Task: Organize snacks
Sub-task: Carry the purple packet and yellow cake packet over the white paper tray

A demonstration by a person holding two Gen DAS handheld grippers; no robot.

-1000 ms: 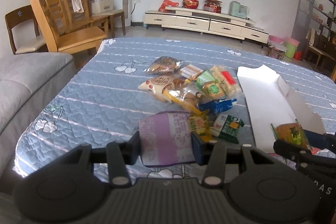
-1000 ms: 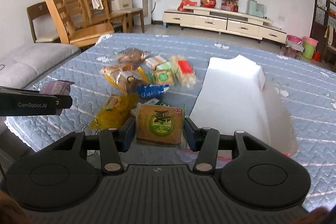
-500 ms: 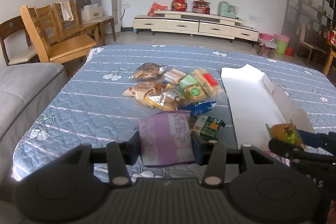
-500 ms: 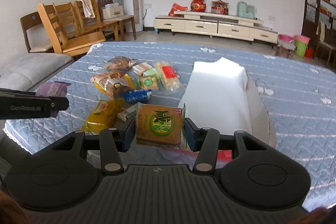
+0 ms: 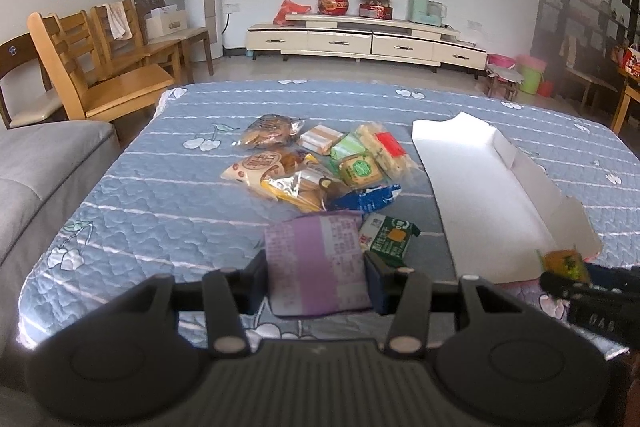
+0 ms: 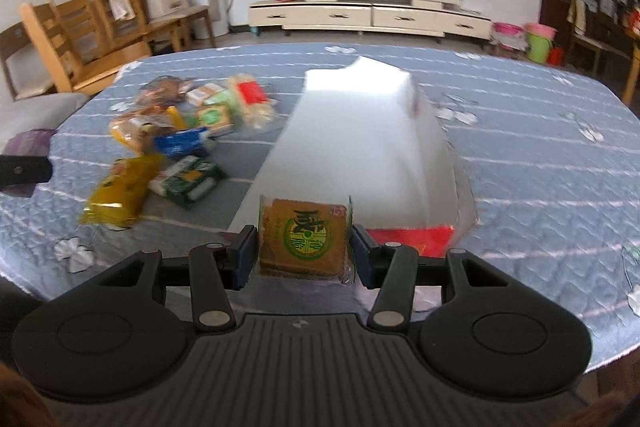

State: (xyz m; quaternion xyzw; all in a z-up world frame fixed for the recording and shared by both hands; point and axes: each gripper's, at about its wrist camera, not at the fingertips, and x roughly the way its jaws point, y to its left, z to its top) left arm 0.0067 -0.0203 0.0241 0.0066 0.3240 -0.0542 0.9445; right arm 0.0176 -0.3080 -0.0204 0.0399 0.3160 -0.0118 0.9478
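Your left gripper [image 5: 316, 283] is clamped on a purple snack packet [image 5: 318, 267], its fingers pressed against both side edges; the packet's lower edge sits just in front of the gripper body, and only its printed back faces you, the text too small to read. Your right gripper [image 6: 304, 255] holds a brown snack packet with a green round logo [image 6: 303, 237] the same way, a pad on each side.

From the left wrist view, your right gripper is cut off at the lower right edge, and only a corner of its brown packet shows. The right wrist view is blurred, and there your left gripper is no more than a dark bar at the left edge with a scrap of purple above it.

Just beyond lies a green and white packet [image 5: 390, 239] on the blue quilted cover [image 5: 160, 195]. A yellow packet [image 6: 120, 189] beside it shows only in the right view; in the left view the purple packet hides that spot.

Farther out sits the snack pile [image 5: 320, 167], and to its right the open white box [image 5: 488, 187]. The left view shows its raised flaps; the right view shows it as a pale, washed-out shape, with something red [image 6: 408, 239] at its near end that you cannot identify.
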